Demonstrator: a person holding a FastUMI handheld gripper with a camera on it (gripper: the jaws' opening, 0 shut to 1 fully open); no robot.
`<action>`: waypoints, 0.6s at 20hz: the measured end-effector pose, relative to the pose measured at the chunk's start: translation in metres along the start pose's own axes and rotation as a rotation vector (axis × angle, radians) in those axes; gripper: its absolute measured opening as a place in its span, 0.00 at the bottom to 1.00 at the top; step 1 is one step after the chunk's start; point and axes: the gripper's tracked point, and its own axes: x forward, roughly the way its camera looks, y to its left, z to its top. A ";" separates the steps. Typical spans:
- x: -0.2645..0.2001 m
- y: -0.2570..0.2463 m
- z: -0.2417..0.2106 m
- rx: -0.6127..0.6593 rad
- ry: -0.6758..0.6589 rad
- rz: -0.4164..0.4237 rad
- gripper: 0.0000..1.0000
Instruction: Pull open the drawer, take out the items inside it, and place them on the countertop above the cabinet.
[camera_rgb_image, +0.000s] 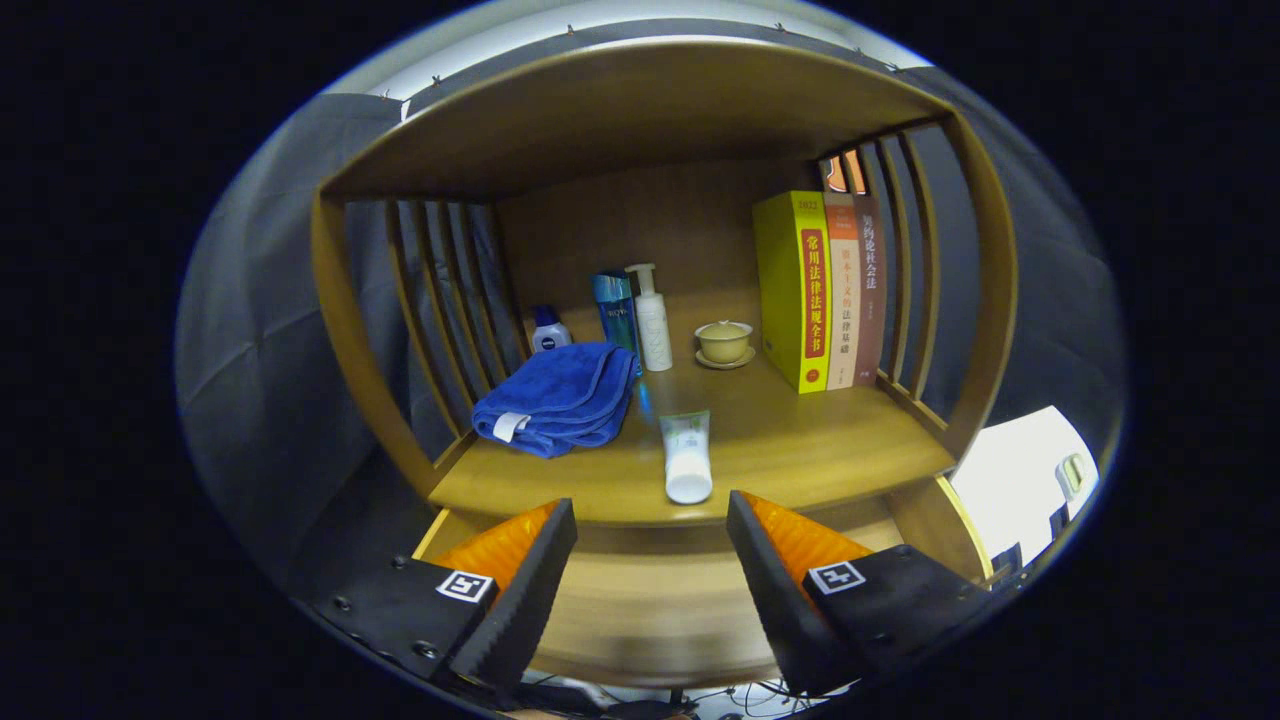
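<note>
Wooden cabinet countertop (800, 450) ahead, with a tube (688, 458) lying on it.
We hold our gripper (650, 560) open and empty below the countertop's front edge; the tube lies just beyond, its long axis pointing toward us, cap nearest.

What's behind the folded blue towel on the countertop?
Behind the blue towel stand a small blue-capped bottle, a blue box and a white pump bottle. The towel covers their bases. The open gripper holds nothing.
</note>
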 end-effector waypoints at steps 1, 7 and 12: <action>-0.012 0.000 -0.005 0.001 -0.006 0.001 0.99; -0.056 -0.001 -0.059 0.015 0.046 -0.013 0.99; -0.069 0.001 -0.112 0.031 0.108 -0.022 0.99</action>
